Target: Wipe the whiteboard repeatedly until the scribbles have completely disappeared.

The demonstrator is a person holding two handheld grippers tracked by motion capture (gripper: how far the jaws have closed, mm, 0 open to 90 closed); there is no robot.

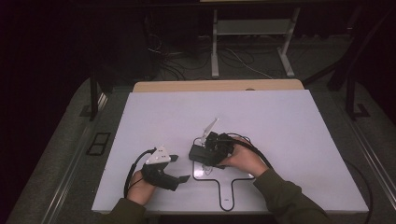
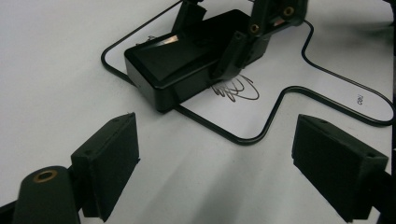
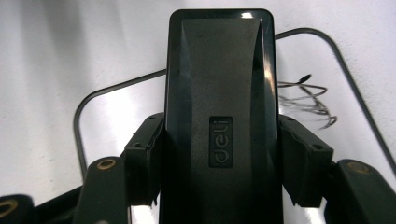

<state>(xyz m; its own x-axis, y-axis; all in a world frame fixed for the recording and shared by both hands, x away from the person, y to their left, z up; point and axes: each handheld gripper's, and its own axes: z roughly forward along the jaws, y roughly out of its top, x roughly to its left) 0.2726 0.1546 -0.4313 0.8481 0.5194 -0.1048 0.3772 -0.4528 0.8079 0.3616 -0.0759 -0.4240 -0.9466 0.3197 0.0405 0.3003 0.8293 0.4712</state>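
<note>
A black oblong case marked "deli" lies on the white table, inside a black outline drawn in a paddle shape. My right gripper is shut on it, one pad on each long side. In the right gripper view the case runs straight up between the pads of the right gripper. The left gripper is open at the front left, a short way from the case. Its view shows the case, the right gripper on it, and a pen scribble inside the outline.
A wooden board lines the table's far edge. Beyond it stand white metal frame legs and loose cables on the floor. A dark post rises at the table's left. The right gripper's cable loops over the table.
</note>
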